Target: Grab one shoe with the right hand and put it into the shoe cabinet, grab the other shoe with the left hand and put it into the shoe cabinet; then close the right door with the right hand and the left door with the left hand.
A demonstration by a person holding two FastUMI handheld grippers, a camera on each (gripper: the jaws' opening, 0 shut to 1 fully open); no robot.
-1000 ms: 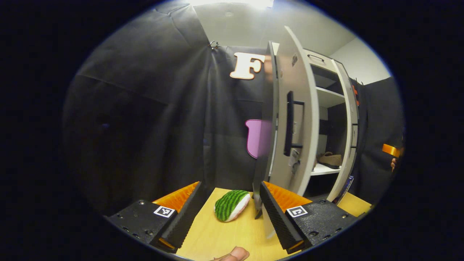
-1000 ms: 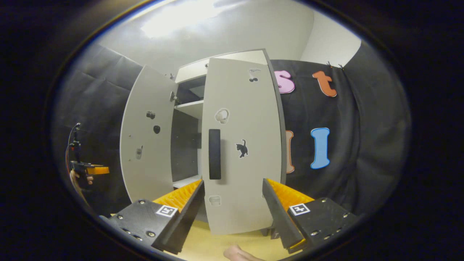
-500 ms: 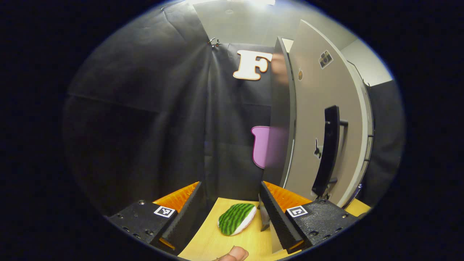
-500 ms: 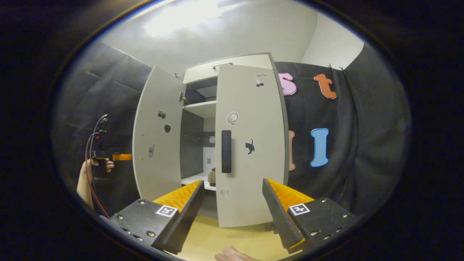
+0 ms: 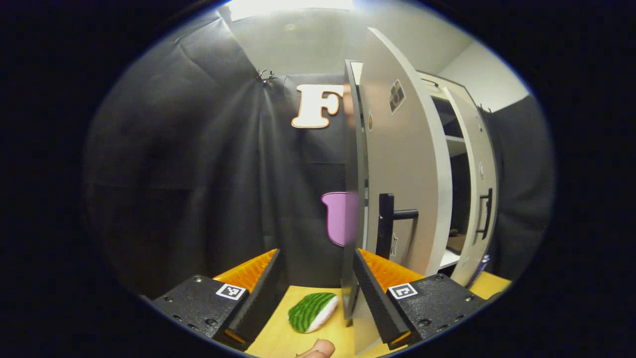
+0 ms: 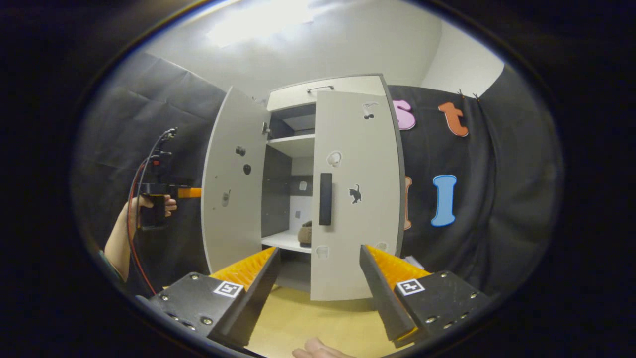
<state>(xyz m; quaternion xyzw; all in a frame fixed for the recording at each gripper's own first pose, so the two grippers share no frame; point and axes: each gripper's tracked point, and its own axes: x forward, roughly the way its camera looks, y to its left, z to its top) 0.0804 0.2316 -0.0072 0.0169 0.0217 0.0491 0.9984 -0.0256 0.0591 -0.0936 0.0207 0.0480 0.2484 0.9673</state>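
shoe cabinet [image 6: 328,94] doors ajar, one shoe [image 6: 304,233] shelved; both grippers [image 5: 315,293] [image 6: 318,293] spread, empty, at 6 o'clock.

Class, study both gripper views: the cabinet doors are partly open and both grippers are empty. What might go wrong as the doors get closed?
1. The left door stands wide open, and the left gripper sits behind its outer edge, so a push may glance off.
2. A shoe sits near the shelf's front; if it overhangs, a door could catch it.
3. The right door looks ajar; the open right gripper is off it.
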